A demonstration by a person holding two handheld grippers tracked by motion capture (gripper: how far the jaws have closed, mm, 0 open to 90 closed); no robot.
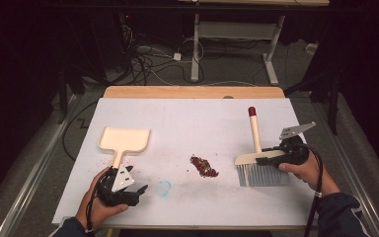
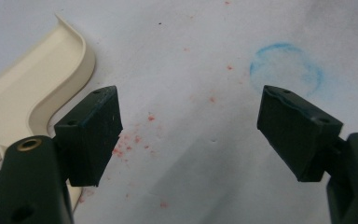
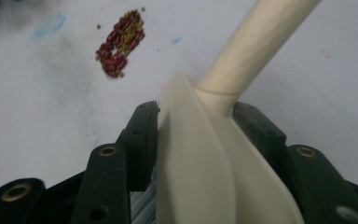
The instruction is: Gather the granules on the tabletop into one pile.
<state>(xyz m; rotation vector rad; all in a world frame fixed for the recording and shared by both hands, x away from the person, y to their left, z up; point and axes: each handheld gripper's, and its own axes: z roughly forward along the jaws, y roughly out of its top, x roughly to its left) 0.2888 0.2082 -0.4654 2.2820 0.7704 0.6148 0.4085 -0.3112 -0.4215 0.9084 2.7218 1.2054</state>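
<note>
Table (image 1: 187, 207) with a white sheet over a wooden top lies below the high view in a dim room. Beyond its far edge are a grey floor, a tangle of cables (image 1: 148, 61) and the white legs of another desk (image 1: 237, 44). The left gripper (image 1: 128, 190) rests near the front left corner in the person's left hand (image 1: 96, 205), just behind the handle of a cream dustpan (image 1: 124, 140) whose tray points away from the person. The right gripper (image 1: 271, 159) is held in the right hand (image 1: 306, 170) and grips the head of a cream brush (image 1: 256, 158); its grey bristles touch the sheet and its red-tipped handle leans away. A small heap of dark red and greenish bits (image 1: 204, 166) lies between the two grippers, nearer the brush. A faint blue ring (image 1: 165, 187) is marked on the sheet just right of the left gripper.

In the left gripper view the two fingers (image 2: 91, 133) stand wide apart with nothing between them. The dustpan (image 2: 32, 93) lies just outside the left finger, and the blue ring (image 2: 286, 63) lies ahead of the right one. Tiny red specks (image 2: 135, 140), too small for the high view, dot the sheet between them.

In the right gripper view the fingers (image 3: 142, 140) are clamped on the brush (image 3: 200, 158) head, one on either side, and the handle rises ahead to the upper right. The heap (image 3: 120, 44) lies ahead and left of the fingers, its separate grains plain here.
</note>
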